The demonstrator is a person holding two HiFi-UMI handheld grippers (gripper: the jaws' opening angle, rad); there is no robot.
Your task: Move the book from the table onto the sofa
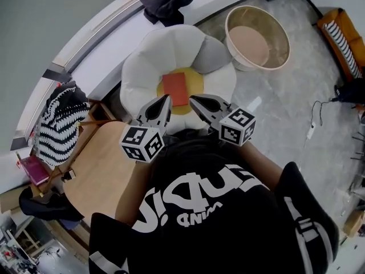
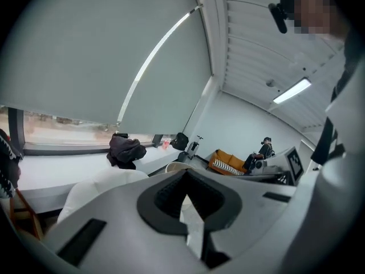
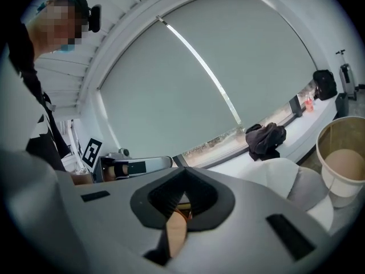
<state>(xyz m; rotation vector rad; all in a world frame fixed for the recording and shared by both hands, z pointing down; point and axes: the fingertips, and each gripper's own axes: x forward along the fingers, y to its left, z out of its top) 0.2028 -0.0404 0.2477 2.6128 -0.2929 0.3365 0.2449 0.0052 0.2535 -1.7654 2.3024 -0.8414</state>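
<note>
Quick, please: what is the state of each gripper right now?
Left gripper: closed, holding nothing.
Right gripper: closed, holding nothing.

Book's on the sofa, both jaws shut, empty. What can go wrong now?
1. The book lies on the soft sofa; it may tip or slide if nudged.
2. The left gripper and right gripper hang close together over the book's near edge; a careless move might knock it.
</note>
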